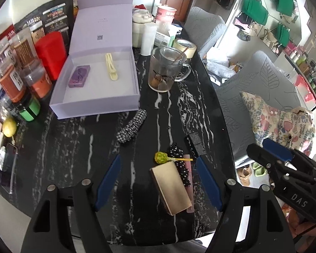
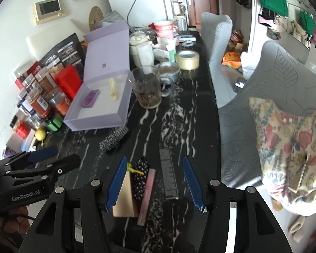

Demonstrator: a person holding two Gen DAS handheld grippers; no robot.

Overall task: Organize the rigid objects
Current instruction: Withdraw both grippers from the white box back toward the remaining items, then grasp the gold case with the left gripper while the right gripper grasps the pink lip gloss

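Note:
An open lilac box (image 1: 94, 103) on the black marble table holds a purple bar (image 1: 79, 76) and a cream hair clip (image 1: 111, 67). Near the front edge lie a gold box (image 1: 171, 187), a green lollipop (image 1: 161, 157), a polka-dot hair piece (image 1: 180, 164), a pink bar (image 2: 147, 196), a black ruler (image 2: 168, 175) and a checkered scrunchie (image 1: 132, 128). My left gripper (image 1: 158, 160) hovers open over the gold box and lollipop. My right gripper (image 2: 154, 158) hangs open above the pink bar and ruler. Neither holds anything.
A glass mug (image 1: 164, 71) and a tape roll (image 1: 185, 47) stand behind the loose items. Jars and tins (image 1: 10, 80) crowd the left edge. Grey chairs (image 1: 259, 84) with a patterned bag (image 2: 288, 147) sit along the table's right side.

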